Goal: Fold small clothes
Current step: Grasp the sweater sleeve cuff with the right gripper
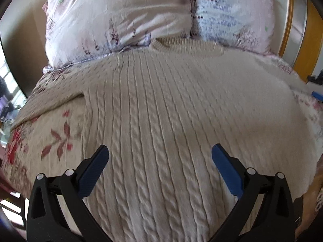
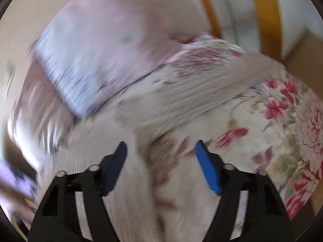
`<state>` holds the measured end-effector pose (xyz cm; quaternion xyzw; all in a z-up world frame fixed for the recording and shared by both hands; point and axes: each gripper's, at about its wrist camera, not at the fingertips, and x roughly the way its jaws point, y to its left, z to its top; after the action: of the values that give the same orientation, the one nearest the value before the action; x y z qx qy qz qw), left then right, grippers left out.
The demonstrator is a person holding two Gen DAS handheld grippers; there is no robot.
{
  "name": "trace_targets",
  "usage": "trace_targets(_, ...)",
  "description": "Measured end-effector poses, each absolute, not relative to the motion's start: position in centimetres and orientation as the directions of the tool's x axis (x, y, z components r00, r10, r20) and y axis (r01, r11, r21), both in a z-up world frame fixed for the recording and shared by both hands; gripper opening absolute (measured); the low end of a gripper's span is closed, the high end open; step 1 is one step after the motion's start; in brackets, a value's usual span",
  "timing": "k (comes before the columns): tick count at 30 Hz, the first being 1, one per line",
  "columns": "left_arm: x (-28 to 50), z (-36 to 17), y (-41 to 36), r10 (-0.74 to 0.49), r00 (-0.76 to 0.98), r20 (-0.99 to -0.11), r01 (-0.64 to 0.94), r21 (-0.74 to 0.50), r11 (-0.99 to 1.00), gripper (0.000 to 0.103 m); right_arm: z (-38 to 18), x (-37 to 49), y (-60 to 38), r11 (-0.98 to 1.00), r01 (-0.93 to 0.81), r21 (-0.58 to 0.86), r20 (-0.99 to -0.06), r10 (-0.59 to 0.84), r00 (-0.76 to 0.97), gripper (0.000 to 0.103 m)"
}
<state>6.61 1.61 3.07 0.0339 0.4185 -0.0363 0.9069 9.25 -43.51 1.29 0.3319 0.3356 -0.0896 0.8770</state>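
Both hand-held grippers hover empty: left hand-held gripper (image 1: 160, 151) spread over the cream cable-knit sweater (image 1: 161, 104), laid flat on the bed (image 1: 50, 137) for folding; right hand-held gripper (image 2: 161, 148) part-spread, blurred.

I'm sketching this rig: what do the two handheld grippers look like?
Both match: the left gripper and right gripper have black plastic forked frames with triangular cutouts, silver round pivot pins, and flat blue ribbed pads on the jaws. No cables or sleeves show.
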Motion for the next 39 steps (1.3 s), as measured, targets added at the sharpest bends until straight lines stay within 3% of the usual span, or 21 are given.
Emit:
trace_targets(1, 7.2, 3.6, 2.2, -0.078, 0.657, -0.75, 0.112, -0.005, 0.994, 0.101, 0.6, 9.9, -45.4, 0.712, 0.422, 0.562, -0.658, 0.075, 0.749, 0.06)
trace_targets(6, 9.1, 5.0, 4.4, -0.228, 0.698, -0.679, 0.16, -0.162, 0.974, 0.101, -2.0, 11.7, -50.0, 0.541, 0.537, 0.647, -0.682, 0.097, 0.724, 0.059)
trace_targets(18, 13.2, 5.4, 6.3, -0.215, 0.687, -0.694, 0.125, -0.178, 0.976, 0.101, -5.1, 13.2, -55.3, 0.37, 0.612, 0.699, -0.669, 0.037, 0.742, 0.041)
trace_targets(23, 14.4, 5.5, 6.3, -0.193, 0.683, -0.704, 0.13, -0.144, 0.981, 0.101, -5.5, 13.0, -56.7, 0.364, 0.635, 0.681, -0.675, -0.023, 0.737, 0.028)
trace_targets(25, 14.9, 5.5, 6.3, -0.186, 0.681, -0.708, 0.131, -0.132, 0.982, 0.101, -5.7, 13.3, -56.9, 0.374, 0.646, 0.665, -0.683, -0.043, 0.729, 0.015)
trace_targets(27, 15.4, 5.4, 6.5, -0.191, 0.676, -0.712, 0.132, -0.138, 0.982, 0.101, -5.4, 13.5, -56.7, 0.409, 0.648, 0.642, -0.69, -0.059, 0.721, 0.01)
trace_targets(33, 16.9, 4.9, 8.2, -0.291, 0.657, -0.695, 0.103, -0.299, 0.949, 0.101, 0.0, 14.3, -53.3, 0.59, 0.542, 0.598, -0.605, -0.111, 0.788, 0.01)
trace_targets(39, 17.4, 5.1, 9.4, -0.325, 0.681, -0.656, 0.063, -0.389, 0.919, 0.101, 5.7, 16.4, -43.6, 0.779, 0.256, 0.573, -0.466, 0.052, 0.883, 0.01)
